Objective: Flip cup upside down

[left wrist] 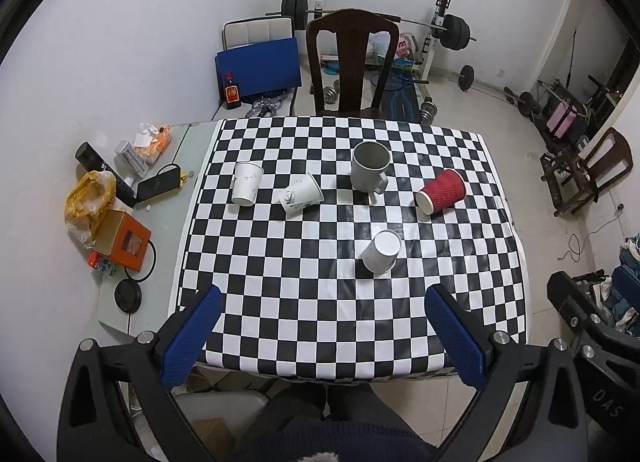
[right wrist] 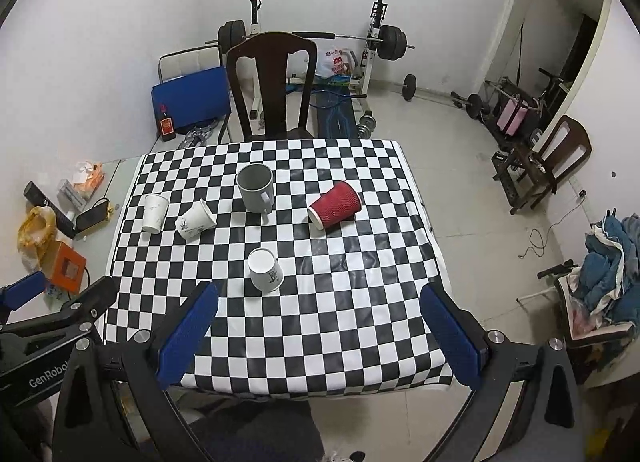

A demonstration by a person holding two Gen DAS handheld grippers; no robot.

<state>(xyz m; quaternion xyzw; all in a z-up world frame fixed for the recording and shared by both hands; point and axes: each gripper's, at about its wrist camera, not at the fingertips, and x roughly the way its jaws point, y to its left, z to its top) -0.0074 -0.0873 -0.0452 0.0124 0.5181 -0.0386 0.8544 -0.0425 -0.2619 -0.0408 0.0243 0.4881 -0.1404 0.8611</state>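
Observation:
On the checkered table [left wrist: 320,302] stand several cups. A grey mug [left wrist: 370,171] [right wrist: 256,193] stands upright, mouth up. A red ribbed paper cup [left wrist: 442,191] [right wrist: 335,205] lies on its side. A white paper cup [left wrist: 382,250] [right wrist: 265,270] stands upside down nearest me. Another white cup [left wrist: 302,194] [right wrist: 196,218] lies tipped over, and a third [left wrist: 247,182] [right wrist: 154,212] stands at the left. My left gripper [left wrist: 324,302] and right gripper [right wrist: 320,298] are both open and empty, held above the table's near edge.
A dark wooden chair [left wrist: 352,61] stands behind the table. A side table [left wrist: 160,197] on the left holds boxes, a phone, a bag and a bottle. Weights and a barbell rack [left wrist: 440,29] fill the far floor. The other gripper [left wrist: 592,342] shows at the right edge.

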